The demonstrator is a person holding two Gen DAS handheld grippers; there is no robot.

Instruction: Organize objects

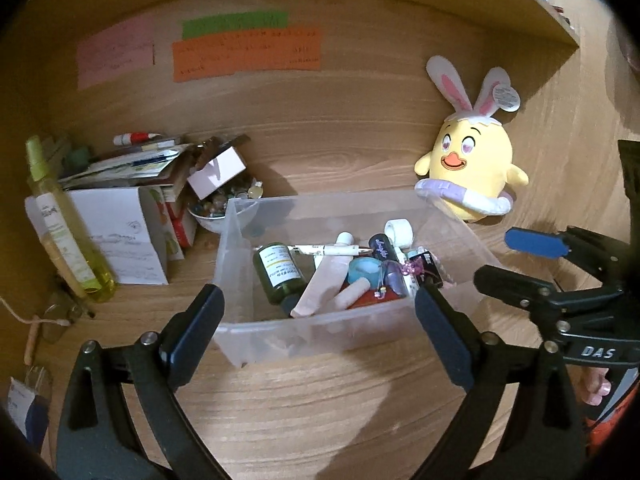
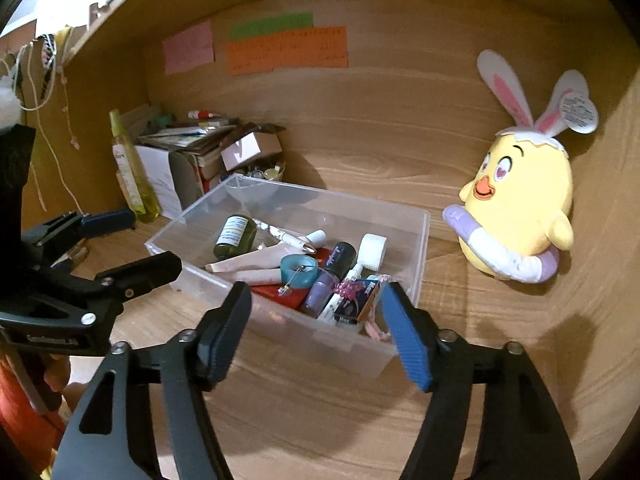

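A clear plastic bin (image 1: 320, 330) (image 2: 416, 240) stands on the wooden desk, filled with small items: a dark green bottle (image 1: 280, 270) (image 2: 236, 236), a white pen (image 1: 332, 249) (image 2: 288, 238), a pink tube (image 1: 324, 286), a teal tape roll (image 1: 363, 270) (image 2: 299, 270), purple nail polish (image 2: 322, 292) and a white roll (image 1: 400, 232) (image 2: 373, 252). My left gripper (image 1: 320, 320) is open and empty just in front of the bin. My right gripper (image 2: 316, 328) is open and empty at the bin's near corner; it also shows at the right of the left wrist view (image 1: 516, 264).
A yellow chick plush with bunny ears (image 1: 470, 172) (image 2: 520, 200) leans at the back right. At the back left stand a yellow-green spray bottle (image 1: 64, 224) (image 2: 128, 168), a white box (image 1: 120, 236), stacked papers and a bowl of small stones (image 1: 224, 204). Coloured notes (image 1: 244, 46) hang on the back wall.
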